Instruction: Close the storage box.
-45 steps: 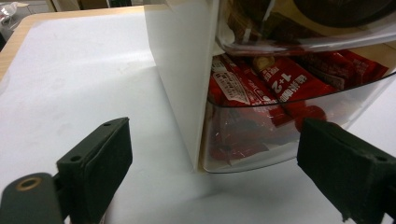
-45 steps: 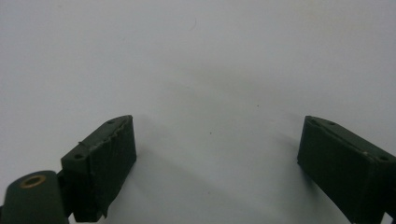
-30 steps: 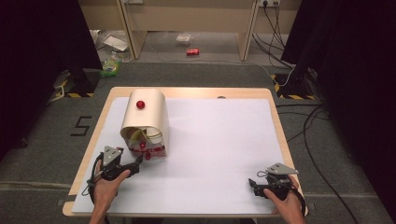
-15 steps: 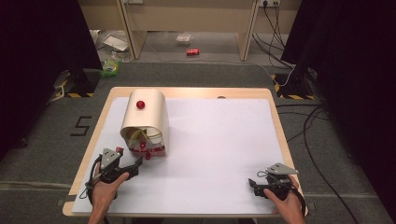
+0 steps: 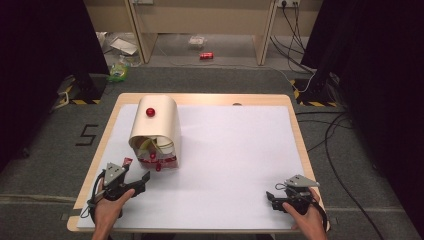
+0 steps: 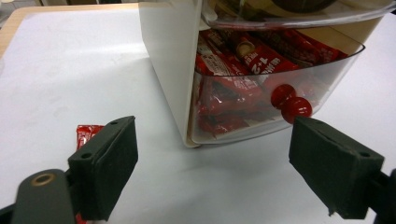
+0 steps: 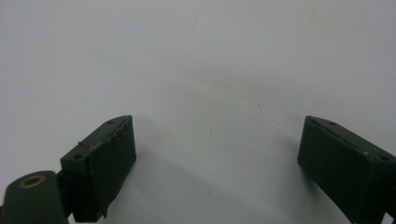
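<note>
A cream box (image 5: 156, 125) with a rounded top and a red knob (image 5: 150, 112) stands at the table's left. Its clear front compartment (image 6: 280, 70) holds several red candy bars (image 6: 247, 60) and carries a red knob (image 6: 290, 102) low down. My left gripper (image 5: 135, 172) (image 6: 212, 154) is open, just in front of that compartment and apart from it, with nothing between its jaws. One loose red wrapped bar (image 6: 88, 133) lies on the sheet by its left jaw. My right gripper (image 5: 271, 198) (image 7: 217, 149) rests open at the front right, over bare white sheet.
A white sheet (image 5: 235, 160) covers most of the wooden table (image 5: 200, 99). Cables (image 5: 330, 135) run over the floor at the right. A red can (image 5: 206, 55) and other litter lie on the floor beyond the far edge.
The left gripper has drifted slightly toward the front edge of the table. The right gripper has stayed where it was.
</note>
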Tool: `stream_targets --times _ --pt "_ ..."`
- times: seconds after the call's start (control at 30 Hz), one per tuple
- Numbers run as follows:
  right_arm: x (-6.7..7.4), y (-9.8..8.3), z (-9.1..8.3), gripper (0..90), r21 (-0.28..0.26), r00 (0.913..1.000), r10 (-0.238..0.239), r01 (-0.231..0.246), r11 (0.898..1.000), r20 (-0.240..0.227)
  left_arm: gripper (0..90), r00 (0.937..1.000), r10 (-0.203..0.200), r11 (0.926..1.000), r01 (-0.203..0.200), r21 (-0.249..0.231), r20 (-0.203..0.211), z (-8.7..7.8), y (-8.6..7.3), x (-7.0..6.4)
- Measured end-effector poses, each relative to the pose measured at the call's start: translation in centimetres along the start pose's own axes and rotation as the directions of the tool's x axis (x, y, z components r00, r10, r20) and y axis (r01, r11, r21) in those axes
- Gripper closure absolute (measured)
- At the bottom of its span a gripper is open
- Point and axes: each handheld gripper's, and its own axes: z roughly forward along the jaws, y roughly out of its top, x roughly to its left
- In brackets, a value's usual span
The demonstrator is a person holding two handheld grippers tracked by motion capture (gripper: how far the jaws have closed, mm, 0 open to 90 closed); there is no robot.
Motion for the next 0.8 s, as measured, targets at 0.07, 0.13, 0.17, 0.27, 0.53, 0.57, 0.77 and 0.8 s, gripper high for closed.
stream_targets --times 0.07,0.13,0.17,0.27,0.53,0.57,0.77,0.8 --pt "0.0 0.0 0.0 11.7 0.001 1.0000 0.001 -0.001 1.000 0.000 15.2 1.0000 0.002 1.0000 -0.002 0.000 0.006 -0.3 -0.1 -0.1" --pt "0.0 0.0 0.0 11.7 0.000 1.0000 -0.001 0.001 1.000 0.000 15.2 0.9999 0.003 1.0000 -0.003 0.000 0.011 -0.5 -0.2 -0.2" --pt "0.0 0.0 0.0 11.7 0.000 1.0000 0.000 0.000 1.000 0.001 15.2 0.9999 0.006 1.0000 -0.006 0.001 0.014 -0.6 -0.2 -0.3" --pt "0.0 0.0 0.0 11.7 0.000 1.0000 -0.001 0.001 1.000 0.001 15.2 0.9997 0.014 0.9999 -0.014 -0.001 0.018 -0.8 -0.3 -0.6" --pt "0.0 0.0 0.0 11.7 0.001 1.0000 -0.001 0.001 1.000 0.000 15.2 0.9988 0.031 0.9995 -0.030 -0.008 0.037 -1.5 -0.5 -1.6" --pt "0.0 0.0 0.0 11.7 0.000 1.0000 -0.001 0.001 1.000 0.000 15.1 0.9984 0.037 0.9993 -0.037 -0.007 0.043 -1.7 -0.6 -1.8" --pt "0.0 0.0 0.0 11.7 0.000 1.0000 -0.002 0.002 1.000 0.001 15.1 0.9974 0.045 0.9990 -0.045 -0.007 0.055 -2.0 -0.9 -2.2" --pt "0.0 0.0 0.0 11.7 0.000 1.0000 -0.002 0.002 1.000 0.001 15.1 0.9971 0.048 0.9989 -0.047 -0.005 0.059 -2.1 -1.0 -2.3"
